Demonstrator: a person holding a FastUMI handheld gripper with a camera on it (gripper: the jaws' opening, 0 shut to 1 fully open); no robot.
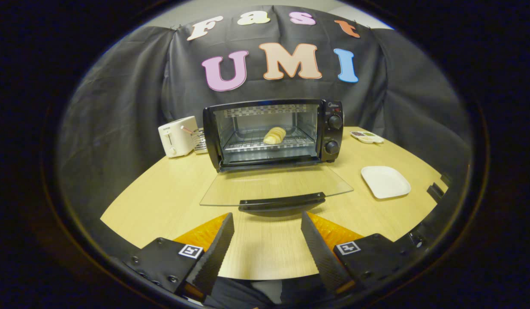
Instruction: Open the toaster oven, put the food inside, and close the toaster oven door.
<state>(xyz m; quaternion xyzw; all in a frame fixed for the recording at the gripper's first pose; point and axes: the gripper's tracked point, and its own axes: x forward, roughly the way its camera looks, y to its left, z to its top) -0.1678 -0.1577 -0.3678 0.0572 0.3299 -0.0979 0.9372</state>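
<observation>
A black toaster oven [273, 133] stands at the back of the round wooden table [162, 201]. Its glass door [275, 184] hangs folded down flat toward me, the black handle [282, 201] at its front edge. A pale yellow piece of food [275, 135] lies on the wire rack inside the oven. My gripper [267, 227] is open and holds nothing. Its fingertips sit just short of the door handle, one to each side of it, above the table.
A white toaster [177, 136] stands left of the oven, with a small rack beside it. To the right of the door lies an empty white square plate [385, 181]. A small dish [366, 137] sits further back on the right.
</observation>
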